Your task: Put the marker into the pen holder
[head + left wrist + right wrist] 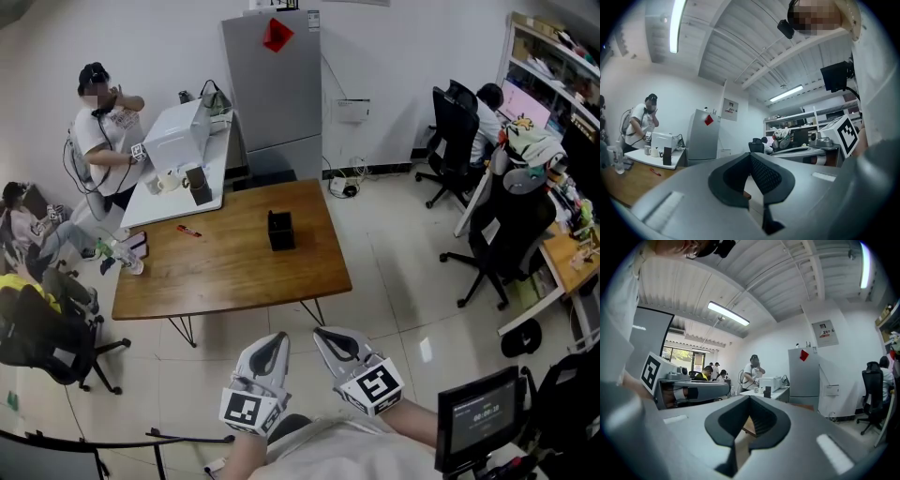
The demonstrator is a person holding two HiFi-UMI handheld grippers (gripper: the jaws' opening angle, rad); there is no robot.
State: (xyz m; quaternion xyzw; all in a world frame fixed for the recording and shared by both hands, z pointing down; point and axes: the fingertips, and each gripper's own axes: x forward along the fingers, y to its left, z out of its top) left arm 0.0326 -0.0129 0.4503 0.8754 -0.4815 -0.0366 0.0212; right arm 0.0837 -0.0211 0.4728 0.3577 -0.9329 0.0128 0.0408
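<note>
Marker (188, 231): small, red, slim. Lies flat and a little slanted on the wooden table (234, 272), toward its far left part, near the edge of the white side table (178, 202). In the left gripper view it shows as a thin red streak on the wood (655, 172). Nothing touches it.

Pen holder (280, 231): black, boxy, upright, open at the top. Stands right of the marker and well apart from it, nearer the table's middle.

Left gripper (273, 345) and right gripper (339, 343): side by side low in the head view, on the near side of the table, well apart from both marker and pen holder. In each gripper view the jaws are pressed together with nothing between them (751, 157) (750, 399).

Table: brown wood top, thin dark legs, on a pale tiled floor (394, 253).

Room: the side table bears a white appliance (176, 136), mugs and a black box (199, 185). A person (103, 131) stands beside it. A grey fridge (277, 94) with a red sticker stands against the back wall. Black office chairs (511, 225) stand on the right by a cluttered desk, where another person (487, 112) sits. A small screen (480, 412) is at the lower right.
</note>
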